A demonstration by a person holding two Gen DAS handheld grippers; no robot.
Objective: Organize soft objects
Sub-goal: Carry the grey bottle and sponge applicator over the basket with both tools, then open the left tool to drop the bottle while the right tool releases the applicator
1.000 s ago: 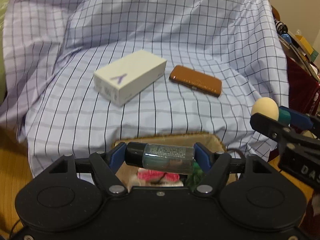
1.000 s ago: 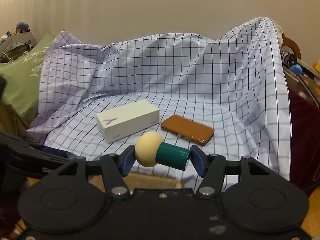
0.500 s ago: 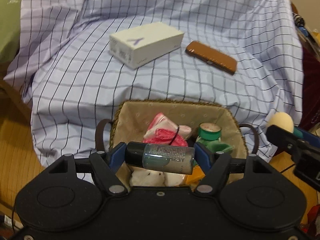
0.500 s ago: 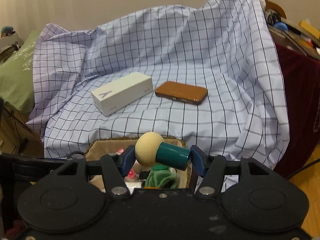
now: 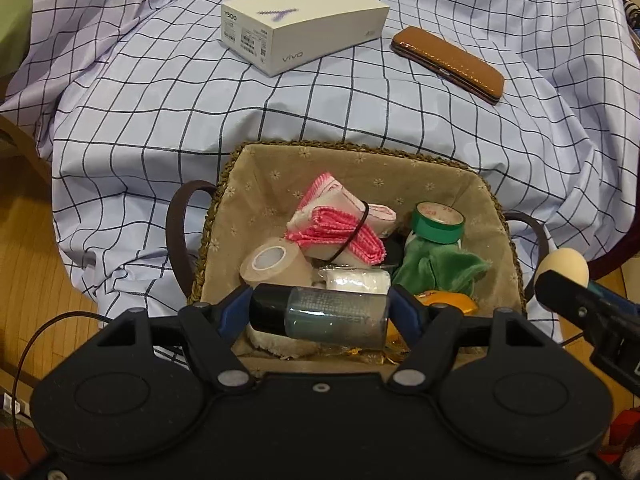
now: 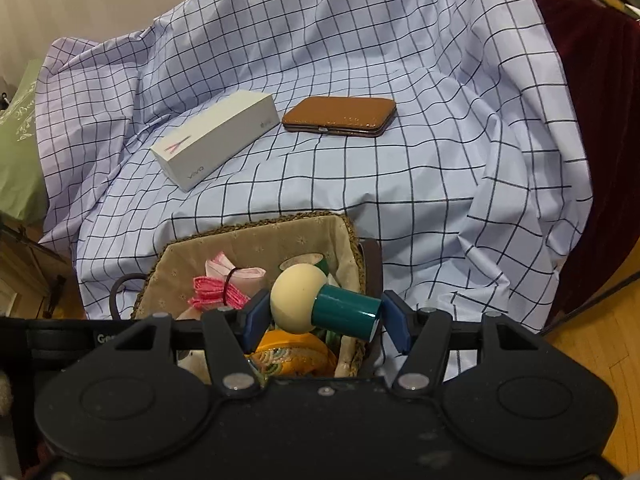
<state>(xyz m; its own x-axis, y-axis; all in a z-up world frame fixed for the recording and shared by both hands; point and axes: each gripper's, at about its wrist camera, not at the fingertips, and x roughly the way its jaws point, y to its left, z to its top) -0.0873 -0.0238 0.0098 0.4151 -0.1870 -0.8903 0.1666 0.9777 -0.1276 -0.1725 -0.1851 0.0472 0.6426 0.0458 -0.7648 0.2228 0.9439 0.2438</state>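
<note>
My left gripper [image 5: 320, 314] is shut on a clear bottle with a black cap [image 5: 320, 316], held over the near rim of a lined wicker basket [image 5: 352, 160]. My right gripper [image 6: 326, 314] is shut on a cream sponge ball with a teal handle [image 6: 324, 308], over the basket's right side [image 6: 256, 236]; it also shows at the right edge of the left wrist view [image 5: 564, 268]. In the basket lie a pink cloth bundle [image 5: 340, 232], a green cloth [image 5: 436, 264], a green tape roll [image 5: 438, 222], a beige tape roll [image 5: 272, 262] and a yellow item [image 6: 292, 354].
A white phone box [image 5: 300, 26] and a brown leather case [image 5: 448, 62] lie on the checked cloth [image 5: 160, 92] behind the basket. Wooden floor [image 5: 32, 264] is at the left. A dark red cloth [image 6: 600, 120] hangs at the right.
Both grippers have tilted down and moved over the basket, which now fills the lower view. Each still holds its object.
</note>
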